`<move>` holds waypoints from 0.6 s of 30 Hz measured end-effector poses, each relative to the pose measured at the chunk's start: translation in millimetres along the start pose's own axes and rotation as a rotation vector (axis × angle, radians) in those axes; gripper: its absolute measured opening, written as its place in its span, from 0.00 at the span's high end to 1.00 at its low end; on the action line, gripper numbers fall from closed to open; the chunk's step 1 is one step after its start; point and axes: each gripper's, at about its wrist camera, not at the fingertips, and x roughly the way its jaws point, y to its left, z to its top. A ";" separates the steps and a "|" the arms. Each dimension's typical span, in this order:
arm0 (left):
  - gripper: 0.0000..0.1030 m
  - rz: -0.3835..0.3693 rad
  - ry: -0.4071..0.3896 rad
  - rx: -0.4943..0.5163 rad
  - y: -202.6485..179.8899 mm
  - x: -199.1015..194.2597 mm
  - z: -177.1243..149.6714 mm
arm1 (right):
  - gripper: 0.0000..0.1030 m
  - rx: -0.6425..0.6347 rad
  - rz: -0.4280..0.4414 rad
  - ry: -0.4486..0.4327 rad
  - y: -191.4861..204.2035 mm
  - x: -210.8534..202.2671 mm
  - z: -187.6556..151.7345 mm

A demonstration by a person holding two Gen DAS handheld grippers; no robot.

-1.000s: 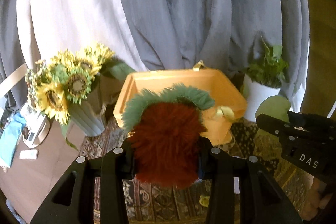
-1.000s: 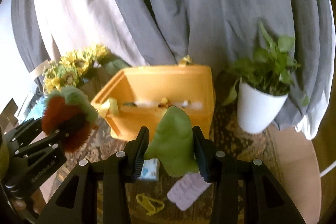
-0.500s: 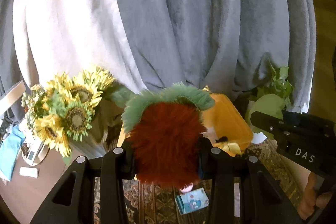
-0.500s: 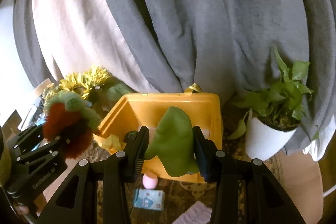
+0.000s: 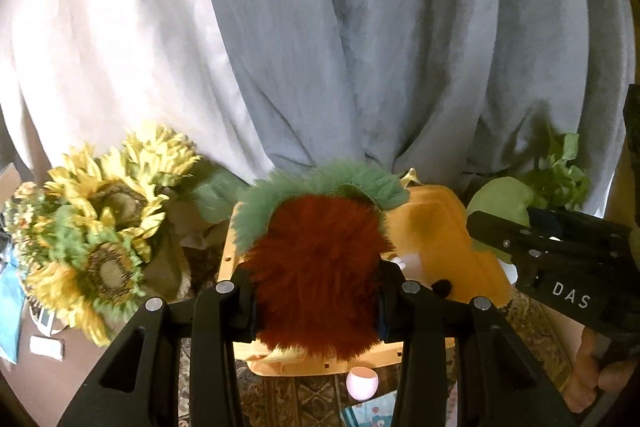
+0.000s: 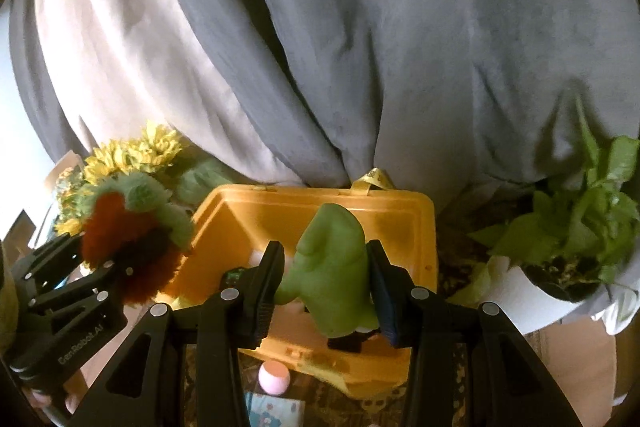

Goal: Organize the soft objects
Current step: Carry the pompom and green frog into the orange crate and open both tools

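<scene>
"DAS" on right tool (image 5: 496, 227) body; "GenRobot.AI" on left tool (image 6: 132, 263) body.

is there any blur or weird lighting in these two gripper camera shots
Left wrist view: sunflowers smeared by motion blur, red furry toy sharp. Right wrist view: potted plant blurred, green soft toy fairly clear. Both show fisheye bending, dark corners and bright curtain backlight.
</scene>
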 end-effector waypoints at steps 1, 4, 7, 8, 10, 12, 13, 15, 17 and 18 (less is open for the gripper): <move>0.61 -0.004 0.018 0.000 1.1 7.6 2.4 | 0.58 -0.004 -0.001 0.019 -1.5 8.9 2.5; 0.61 -0.016 0.065 -0.002 3.2 27.2 9.5 | 0.58 0.005 0.007 0.060 -5.9 28.6 7.3; 0.61 -0.029 0.111 -0.001 5.0 45.8 13.4 | 0.58 0.008 0.006 0.103 -9.6 48.5 13.3; 0.60 -0.034 0.133 0.001 5.7 54.3 15.6 | 0.58 0.008 0.005 0.115 -10.5 54.1 15.0; 0.60 -0.038 0.168 -0.001 9.4 65.8 16.6 | 0.58 0.013 0.002 0.140 -12.6 63.8 17.2; 0.60 -0.047 0.201 0.003 11.1 77.0 17.3 | 0.58 0.017 0.001 0.160 -14.1 72.4 19.2; 0.60 -0.050 0.218 0.006 11.1 82.7 17.6 | 0.58 0.012 -0.001 0.173 -14.6 78.1 20.0; 0.60 -0.060 0.250 0.009 12.3 93.4 17.5 | 0.58 0.009 -0.010 0.194 -16.2 87.2 21.0; 0.60 -0.066 0.291 0.007 11.8 106.7 16.1 | 0.58 0.007 -0.019 0.216 -17.8 97.3 22.0; 0.60 -0.064 0.305 0.005 13.0 112.8 15.9 | 0.58 0.007 -0.024 0.222 -18.9 100.6 22.4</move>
